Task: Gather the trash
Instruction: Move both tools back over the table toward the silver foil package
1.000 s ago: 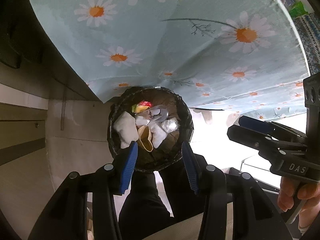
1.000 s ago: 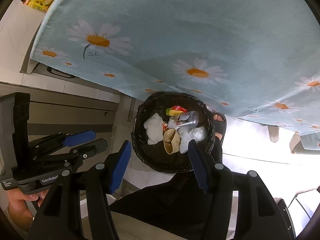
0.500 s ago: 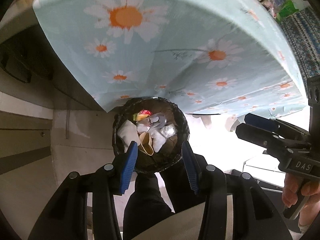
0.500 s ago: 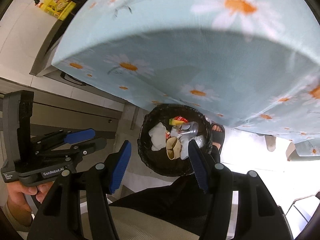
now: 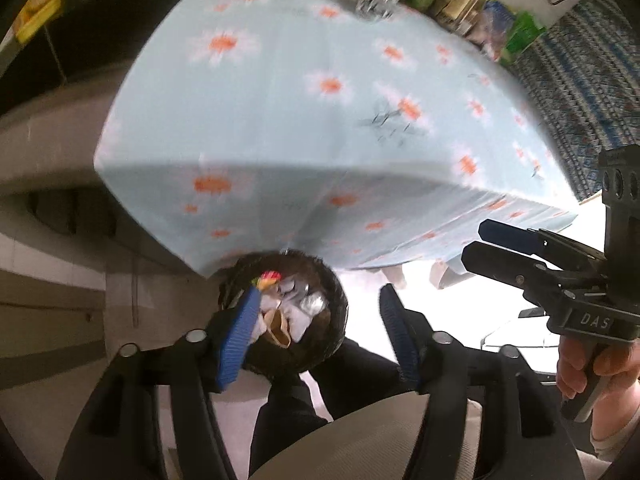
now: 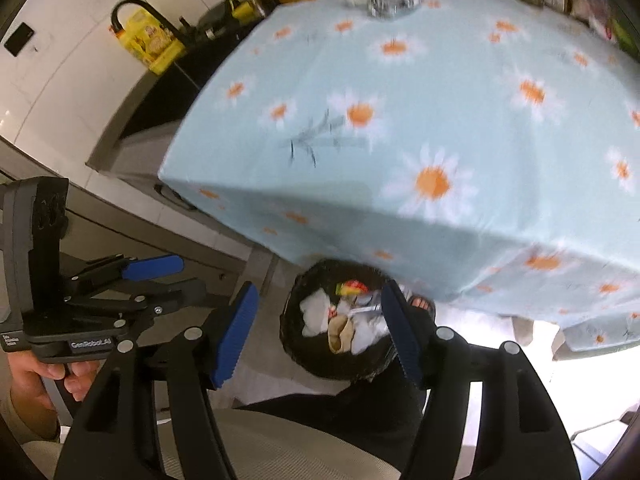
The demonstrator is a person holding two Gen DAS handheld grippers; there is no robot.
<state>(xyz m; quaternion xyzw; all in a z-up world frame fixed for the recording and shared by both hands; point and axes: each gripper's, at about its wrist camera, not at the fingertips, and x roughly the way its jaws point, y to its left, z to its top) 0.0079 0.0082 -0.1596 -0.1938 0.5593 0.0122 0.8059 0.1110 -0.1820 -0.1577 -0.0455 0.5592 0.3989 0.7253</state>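
both grippers, left [image 5: 320,332] and right [image 6: 320,332], hang with jaws released and empty above a black bin [image 6: 298,356] of crumpled trash [image 6: 354,326] on the floor, beside the daisy-clothed worktop [image 6: 440,80] edge.

We see a round black trash bin [image 6: 296,344] standing upright on the floor, just below the near edge of the desk; inside it lie crumpled white paper [image 6: 314,314], a tan wrapper [image 6: 340,334], a red-and-yellow packet [image 6: 352,287] and silvery foil [image 5: 313,303].
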